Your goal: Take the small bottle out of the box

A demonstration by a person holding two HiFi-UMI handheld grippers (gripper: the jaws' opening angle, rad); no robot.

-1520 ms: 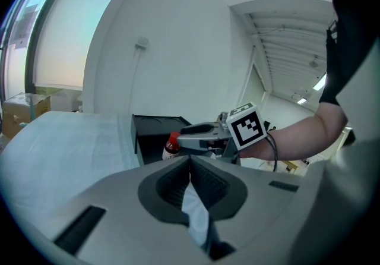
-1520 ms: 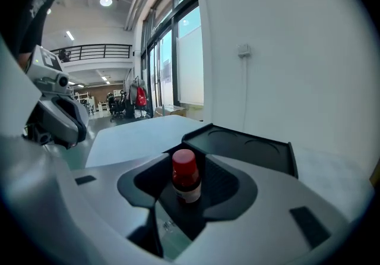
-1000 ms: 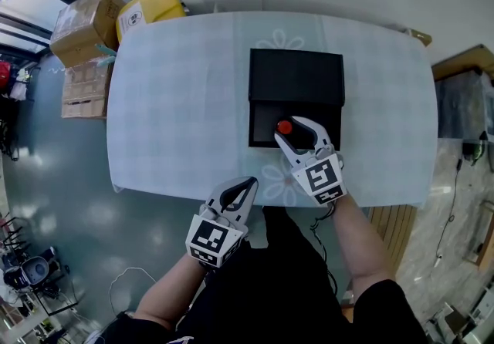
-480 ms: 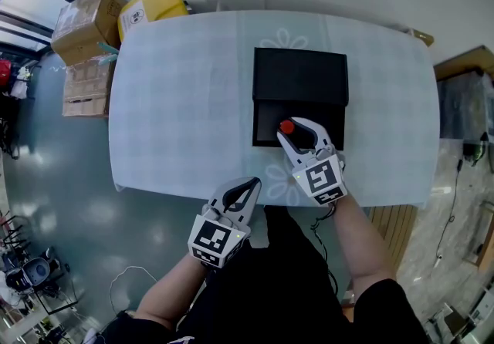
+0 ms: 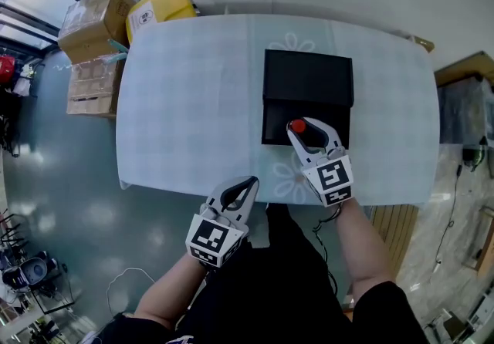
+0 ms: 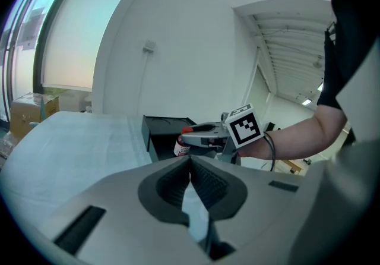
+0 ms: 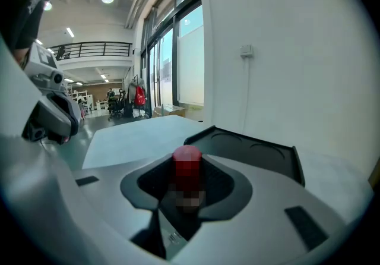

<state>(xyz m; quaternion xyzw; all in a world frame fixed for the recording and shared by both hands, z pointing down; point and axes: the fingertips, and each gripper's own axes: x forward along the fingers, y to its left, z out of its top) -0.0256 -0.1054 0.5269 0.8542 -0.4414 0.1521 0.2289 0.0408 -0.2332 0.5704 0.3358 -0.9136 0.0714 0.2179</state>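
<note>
Gripping small bottle (image 5: 298, 126) upright in right gripper (image 5: 310, 131) at box (image 5: 307, 76) near edge; left gripper (image 5: 238, 194) clenched empty, near-left, well apart.

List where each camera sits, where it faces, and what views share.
Head view: on the person's head, facing steeply down at table, black box, left gripper, right gripper; forearms and torso show.
Left gripper view: on the left gripper, facing along its shut fingers at the small bottle in the right gripper; right forearm shows.
Right gripper view: on the right gripper, facing along fingers shut on the small bottle, toward the black box.
Shared: all three show small bottle and black box.
</note>
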